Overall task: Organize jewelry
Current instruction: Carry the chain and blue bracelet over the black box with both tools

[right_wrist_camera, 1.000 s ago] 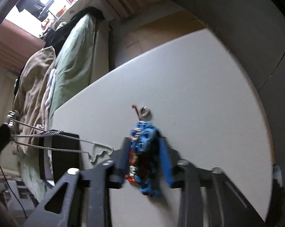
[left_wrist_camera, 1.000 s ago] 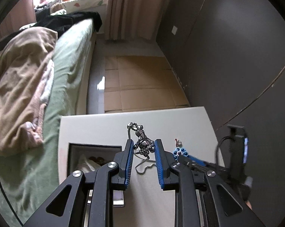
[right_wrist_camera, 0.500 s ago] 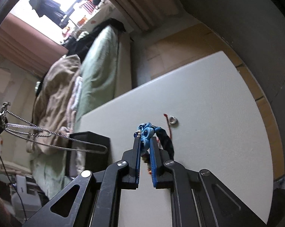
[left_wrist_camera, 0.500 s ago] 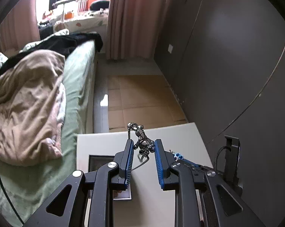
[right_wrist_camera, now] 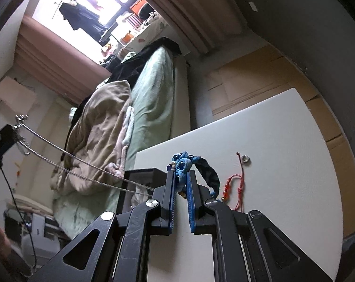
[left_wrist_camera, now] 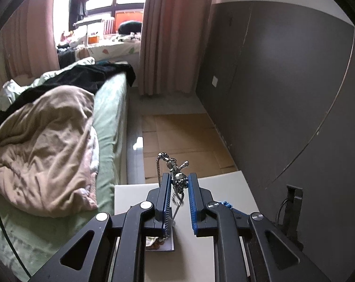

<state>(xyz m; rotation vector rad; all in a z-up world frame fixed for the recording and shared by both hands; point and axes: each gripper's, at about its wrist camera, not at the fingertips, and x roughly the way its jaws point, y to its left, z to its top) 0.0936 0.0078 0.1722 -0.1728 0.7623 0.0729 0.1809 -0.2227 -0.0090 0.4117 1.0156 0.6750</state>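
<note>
My left gripper [left_wrist_camera: 179, 182] is shut on a silver chain necklace [left_wrist_camera: 175, 171] and holds it high above the white table [left_wrist_camera: 224, 185]; the chain hangs down toward the open black jewelry box [left_wrist_camera: 159, 243]. In the right wrist view the chain [right_wrist_camera: 83, 164] stretches from the left gripper to the box [right_wrist_camera: 139, 176]. My right gripper [right_wrist_camera: 181, 174] is shut on a blue beaded bracelet with a dark cord [right_wrist_camera: 183, 164], lifted above the table [right_wrist_camera: 283, 188]. A red string bracelet [right_wrist_camera: 236, 183] and a small silver ring [right_wrist_camera: 245, 158] lie on the table.
A bed with green sheet and beige blanket [left_wrist_camera: 48, 145] lies left of the table. A dark grey wall [left_wrist_camera: 283, 94] stands on the right. Cardboard sheets [left_wrist_camera: 184, 136] cover the floor beyond the table.
Both grippers have risen well above the table. The left lifted the silver chain up from the surface. The right closed on the blue bracelet and lifted it.
</note>
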